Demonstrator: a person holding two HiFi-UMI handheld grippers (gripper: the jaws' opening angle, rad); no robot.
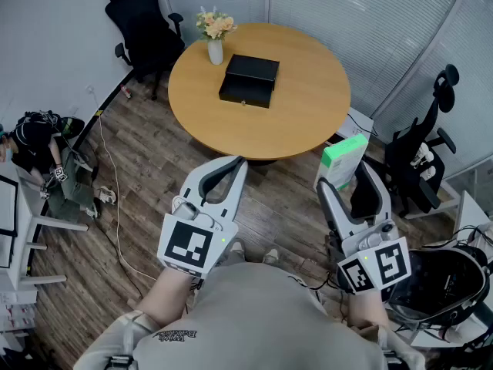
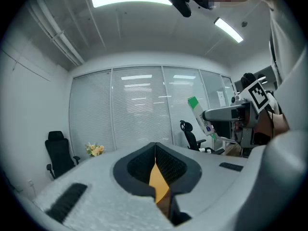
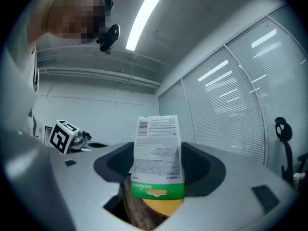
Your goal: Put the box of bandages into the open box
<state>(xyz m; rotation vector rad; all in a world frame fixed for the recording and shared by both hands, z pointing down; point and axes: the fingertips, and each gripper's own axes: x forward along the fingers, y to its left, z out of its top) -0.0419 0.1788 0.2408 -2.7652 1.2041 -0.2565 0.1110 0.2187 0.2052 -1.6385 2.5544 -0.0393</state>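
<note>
Person stands back from a round wooden table (image 1: 308, 122), one gripper in each hand, both held roughly level over the wood floor (image 1: 146, 168).

Right gripper (image 1: 348, 177): jaws set wide and clamped on the box of bandages (image 1: 344, 159), one pad on each broad side. The box is white with a green end. In the right gripper view the box (image 3: 157, 153) stands upright between the jaws, printed face toward the camera and green band at the bottom. It is carried in the air, short of the table edge and well apart from the black box.

Left gripper (image 1: 235, 168): jaws together, nothing between them. The left gripper view shows the two pads (image 2: 166, 165) meeting along a line. That view also catches the right gripper (image 2: 226, 113) with the box (image 2: 197, 110) sticking up from it.

On the table: black box (image 1: 249, 79), near the far side. A vase of flowers (image 1: 215, 37) stands just beside it, toward the far left edge.

Surroundings: a black office chair (image 1: 142, 18) behind the table, another (image 1: 420, 153) at right; a seated person (image 1: 31, 141) at the far left.
</note>
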